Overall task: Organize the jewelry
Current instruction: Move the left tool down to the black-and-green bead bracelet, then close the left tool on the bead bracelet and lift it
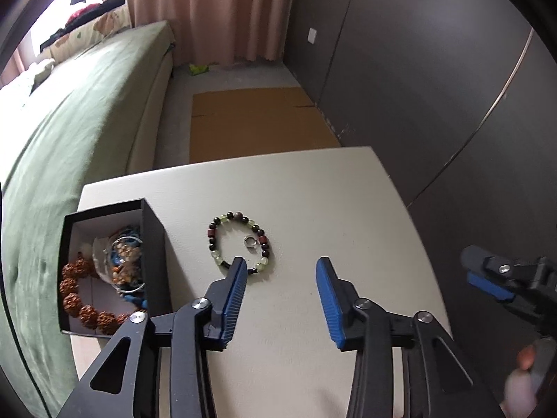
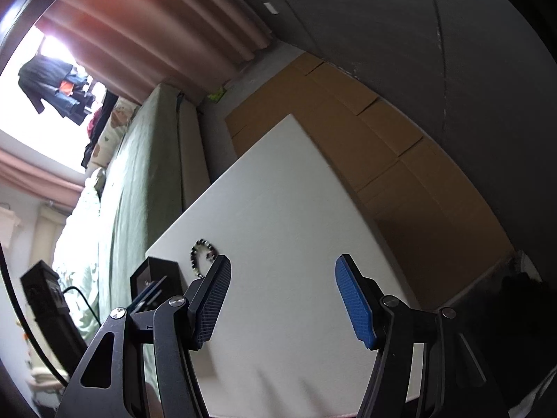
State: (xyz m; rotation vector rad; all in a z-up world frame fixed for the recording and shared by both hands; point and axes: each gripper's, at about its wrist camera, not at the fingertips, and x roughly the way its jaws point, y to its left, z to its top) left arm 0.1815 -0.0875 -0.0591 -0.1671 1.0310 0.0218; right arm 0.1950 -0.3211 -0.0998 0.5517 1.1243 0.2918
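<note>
Jaws of the left gripper [image 1: 281, 265] stand wide apart over the bench [image 1: 313, 188], nothing between their ribbed blue pads [image 1: 234, 299]. At 11 o'clock from them lies the beaded bracelet [image 1: 222, 225], a loose ring of round beads in pale green, dark brown and red, flat on the pale matte surface; the tip of the left finger overlaps its near edge in the left wrist view, though contact cannot be told. A small silver ring [image 1: 250, 242] sits inside the bracelet's loop, close to its right side. At 9 o'clock stands an open black box [image 1: 153, 244] with a white lining, square-walled, holding a string of knobbly rust-brown beads [image 1: 81, 304] and a tangle of blue and amber pieces under clear wrap. The right gripper [image 2: 282, 266] is also open, jaws far apart and holding nothing; it shows at 3 o'clock in the left wrist view, off the bench's right edge. From its own camera the bracelet and box lie at 10 o'clock, well away. Beyond the bench, flat brown cardboard [image 1: 257, 122] covers the floor at 12 o'clock, a bed with a green cover [image 1: 80, 122] runs along 10 o'clock, and a dark grey wall [image 1: 417, 69] fills 2 o'clock
</note>
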